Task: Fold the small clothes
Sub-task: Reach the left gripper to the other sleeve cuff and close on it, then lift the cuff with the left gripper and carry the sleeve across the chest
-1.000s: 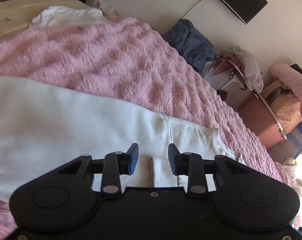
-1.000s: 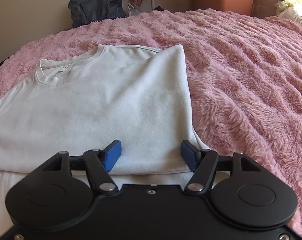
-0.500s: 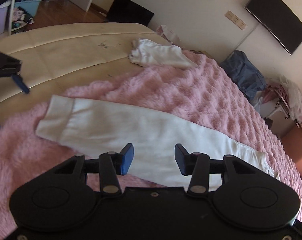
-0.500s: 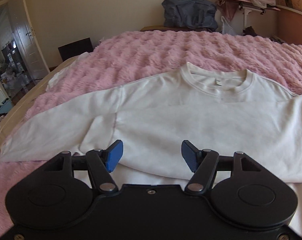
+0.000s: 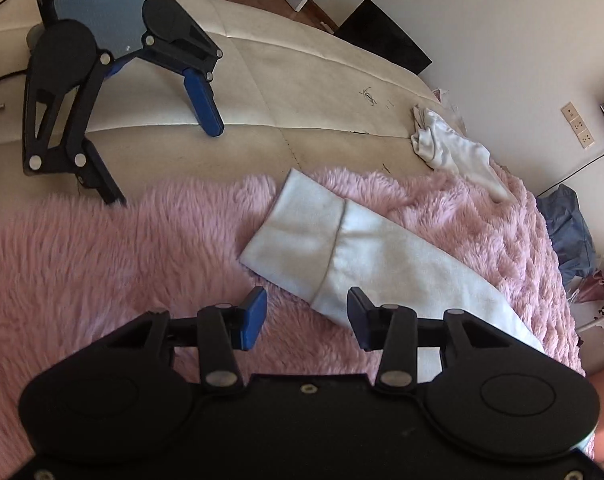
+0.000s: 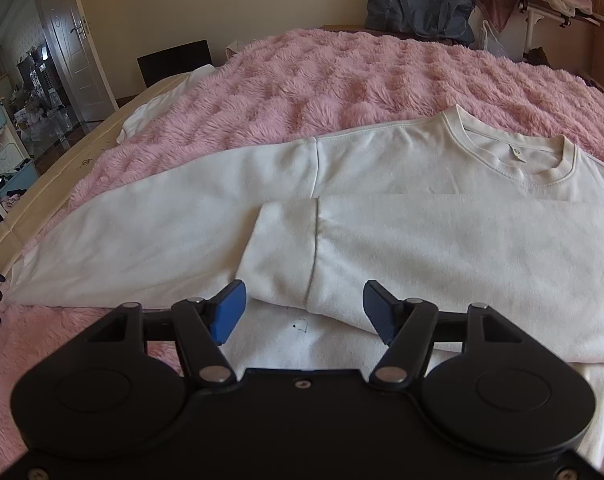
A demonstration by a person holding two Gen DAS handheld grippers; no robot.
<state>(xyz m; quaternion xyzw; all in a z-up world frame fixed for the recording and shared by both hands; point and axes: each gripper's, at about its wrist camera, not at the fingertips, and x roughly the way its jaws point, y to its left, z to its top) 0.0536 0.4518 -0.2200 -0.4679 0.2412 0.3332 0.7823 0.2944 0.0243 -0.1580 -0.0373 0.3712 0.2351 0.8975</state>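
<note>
A white long-sleeved sweatshirt [image 6: 441, 168] lies flat on a pink fluffy blanket [image 6: 341, 76]. One sleeve is folded across its body, with the cuff [image 6: 282, 252] just ahead of my right gripper [image 6: 302, 312], which is open and empty above the garment. The other sleeve stretches out to the left [image 6: 142, 240]. In the left wrist view that sleeve's cuff [image 5: 298, 236] lies just ahead of my left gripper [image 5: 307, 318], which is open and empty.
A third gripper [image 5: 114, 92] with blue pads stands on the cream mattress [image 5: 302, 92] beyond the blanket edge. Another white garment [image 5: 453, 148] lies crumpled at the far side. A dark blue bag [image 6: 417, 4], a clothes rack and a door stand by the walls.
My left gripper has swung left along the outstretched sleeve to its cuff. My right gripper has turned left, from the shirt's right edge to the folded sleeve's cuff. Both stayed open.
</note>
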